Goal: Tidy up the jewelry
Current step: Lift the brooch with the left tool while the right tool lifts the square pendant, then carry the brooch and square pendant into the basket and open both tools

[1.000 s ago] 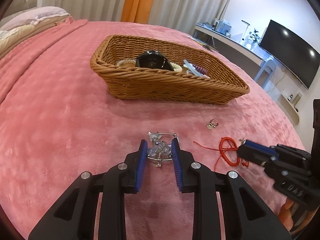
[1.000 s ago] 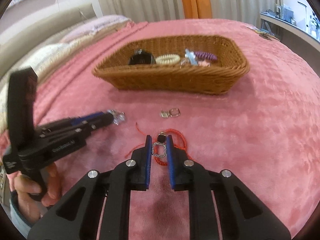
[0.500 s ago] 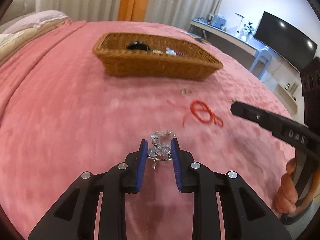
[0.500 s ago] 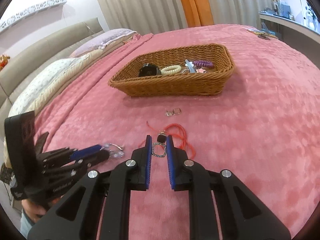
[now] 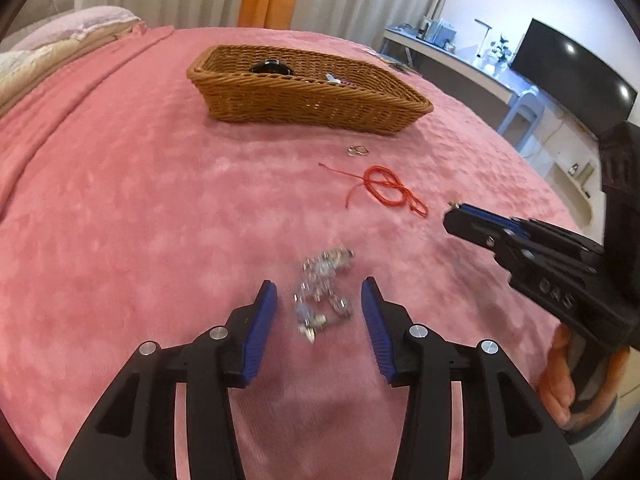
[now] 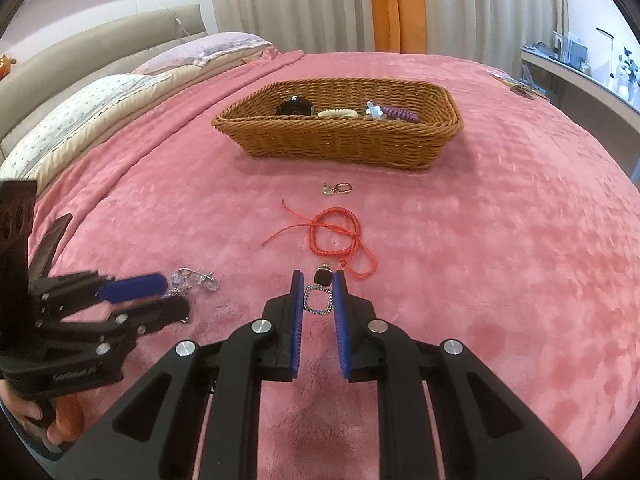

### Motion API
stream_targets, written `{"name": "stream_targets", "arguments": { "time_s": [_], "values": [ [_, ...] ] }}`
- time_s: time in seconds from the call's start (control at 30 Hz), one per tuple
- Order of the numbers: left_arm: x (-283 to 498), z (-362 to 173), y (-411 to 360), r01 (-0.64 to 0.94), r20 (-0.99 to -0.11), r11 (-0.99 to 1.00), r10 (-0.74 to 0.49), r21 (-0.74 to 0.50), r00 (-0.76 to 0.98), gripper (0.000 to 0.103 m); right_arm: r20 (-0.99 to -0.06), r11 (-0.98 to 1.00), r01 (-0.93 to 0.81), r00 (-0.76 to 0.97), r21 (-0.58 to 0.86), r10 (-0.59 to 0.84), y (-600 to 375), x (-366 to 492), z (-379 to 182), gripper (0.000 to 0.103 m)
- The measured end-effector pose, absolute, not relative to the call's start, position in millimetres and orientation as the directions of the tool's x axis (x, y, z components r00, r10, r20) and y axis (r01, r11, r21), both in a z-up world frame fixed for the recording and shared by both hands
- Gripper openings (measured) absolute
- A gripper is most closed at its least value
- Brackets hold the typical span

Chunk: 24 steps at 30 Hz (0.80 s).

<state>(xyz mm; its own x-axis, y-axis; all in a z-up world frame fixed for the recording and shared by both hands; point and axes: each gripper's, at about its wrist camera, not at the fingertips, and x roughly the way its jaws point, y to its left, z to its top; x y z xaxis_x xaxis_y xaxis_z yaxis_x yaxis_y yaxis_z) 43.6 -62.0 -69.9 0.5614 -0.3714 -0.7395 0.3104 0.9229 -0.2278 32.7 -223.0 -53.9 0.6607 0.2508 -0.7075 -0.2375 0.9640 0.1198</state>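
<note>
My left gripper [image 5: 319, 284] hangs over the pink blanket and its jaws are opening. A crystal bead bracelet [image 5: 326, 264], blurred, lies loose between the blue pads, which do not touch it. In the right wrist view the bracelet [image 6: 196, 280] shows just past the left gripper [image 6: 176, 296]. My right gripper [image 6: 318, 274] is shut on a square rhinestone earring [image 6: 319, 300] with a black stone. It is held just short of a red cord bracelet [image 6: 336, 232]. The right gripper [image 5: 460, 210] also appears at the right of the left wrist view.
A wicker basket [image 6: 340, 140] stands farther back on the blanket and holds a black item, a cream hair tie and a purple hair tie. A small gold earring [image 6: 339, 189] lies between the basket and the red cord. Pillows lie at the left, a desk and monitor at the right.
The left gripper drew back from the basket, then spread its jaws off the crystal bracelet. The right gripper backed away from the red cord with the earring still in its grip.
</note>
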Motion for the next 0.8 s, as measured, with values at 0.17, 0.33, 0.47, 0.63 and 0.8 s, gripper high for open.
{"name": "stream_targets", "arguments": {
  "time_s": [0.17, 0.33, 0.47, 0.63, 0.8],
  "values": [
    [51.0, -73.6, -73.8, 0.304, -0.765, 0.941, -0.304, -0.148, 0.568, 0.019, -0.705, 0.965, -0.235, 0.664, 0.116, 0.247, -223.0, 32.5, -53.6, 0.012],
    [43.2, -63.0, -67.5, 0.326, -0.716, 0.930, -0.344, -0.171, 0.607, 0.012, -0.683, 0.962, -0.245, 0.683, 0.120, 0.260, -224.5, 26.4, -40.1, 0.012],
    [37.7, -39.2, -56.5, 0.343, -0.641, 0.914, -0.400, -0.219, 0.655, 0.012, -0.652, 0.962, -0.245, 0.711, 0.120, 0.262, -228.8, 23.5, -18.9, 0.012],
    [40.4, -1.4, -50.9, 0.381, -0.554, 0.893, -0.448, -0.240, 0.702, 0.012, -0.596, 0.964, -0.234, 0.759, 0.124, 0.260, -236.0, 24.8, 11.0, 0.012],
    [64.8, 41.2, -53.8, 0.401, -0.473, 0.890, -0.456, -0.219, 0.754, 0.012, -0.542, 0.963, -0.247, 0.797, 0.108, 0.265, -236.8, 47.3, 47.0, 0.012]
  ]
}}
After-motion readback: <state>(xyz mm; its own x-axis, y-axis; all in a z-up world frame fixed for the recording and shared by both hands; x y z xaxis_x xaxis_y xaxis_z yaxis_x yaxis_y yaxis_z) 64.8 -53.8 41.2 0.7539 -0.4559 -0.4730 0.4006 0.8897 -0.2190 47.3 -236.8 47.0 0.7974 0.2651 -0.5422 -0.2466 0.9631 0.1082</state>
